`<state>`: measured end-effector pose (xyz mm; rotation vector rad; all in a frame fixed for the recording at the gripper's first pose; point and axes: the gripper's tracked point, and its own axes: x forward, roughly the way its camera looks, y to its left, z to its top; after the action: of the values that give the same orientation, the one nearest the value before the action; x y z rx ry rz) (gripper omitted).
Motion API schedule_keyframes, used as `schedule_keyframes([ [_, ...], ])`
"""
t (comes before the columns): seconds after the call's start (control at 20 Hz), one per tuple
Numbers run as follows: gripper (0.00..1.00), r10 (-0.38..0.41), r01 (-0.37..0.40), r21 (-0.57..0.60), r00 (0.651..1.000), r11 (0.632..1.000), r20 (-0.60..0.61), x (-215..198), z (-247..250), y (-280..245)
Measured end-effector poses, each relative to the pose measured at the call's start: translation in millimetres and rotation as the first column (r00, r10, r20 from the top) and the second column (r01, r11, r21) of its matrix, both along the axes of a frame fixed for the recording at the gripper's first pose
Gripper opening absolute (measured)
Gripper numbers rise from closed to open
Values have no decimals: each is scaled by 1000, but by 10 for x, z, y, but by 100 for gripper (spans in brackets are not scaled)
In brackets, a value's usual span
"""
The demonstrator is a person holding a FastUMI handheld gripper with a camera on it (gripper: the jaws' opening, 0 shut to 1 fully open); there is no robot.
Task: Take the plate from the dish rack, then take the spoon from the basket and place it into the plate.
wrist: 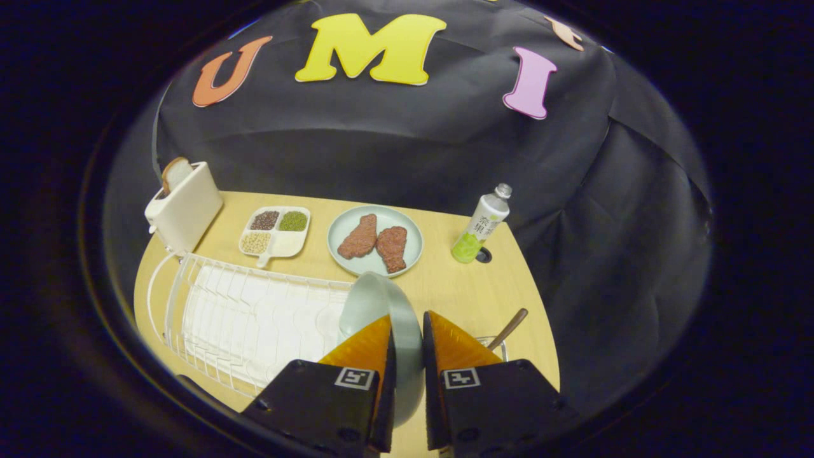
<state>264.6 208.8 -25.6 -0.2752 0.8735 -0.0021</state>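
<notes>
With its fingers clamped on the rim of the pale plate (375, 305), the hand-held gripper (407, 337) holds it edge-on at lower centre, over the right end of the dish rack (248, 318). Step one looks underway. Next move, I judge: set the plate on the bench (458, 286), then fetch the spoon (509, 327) from the basket (499, 345), lower right.

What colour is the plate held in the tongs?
Pale grey-green, plain, no pattern. The plate stands on edge between the tongs, seen best in the gripper view.
</notes>
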Motion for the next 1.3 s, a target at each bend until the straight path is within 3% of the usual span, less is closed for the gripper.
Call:
schedule_keyframes([
  [0.3, 22, 10, 7, -162, 994, 987, 105, -2, 385, -42],
  [0.5, 15, 66, -44, -149, 987, 988, 144, -165, 594, 118],
  [0.75, 14, 111, -112, 3, 988, 994, 111, -630, 609, 239],
  [1.05, 13, 170, -178, 192, 984, 965, 58, -1449, 324, 227],
  [1.15, 13, 182, -183, 271, 983, 945, 31, -1768, 92, 221],
  [1.3, 13, 162, -133, 385, 986, 914, -46, -2154, -369, 174],
])
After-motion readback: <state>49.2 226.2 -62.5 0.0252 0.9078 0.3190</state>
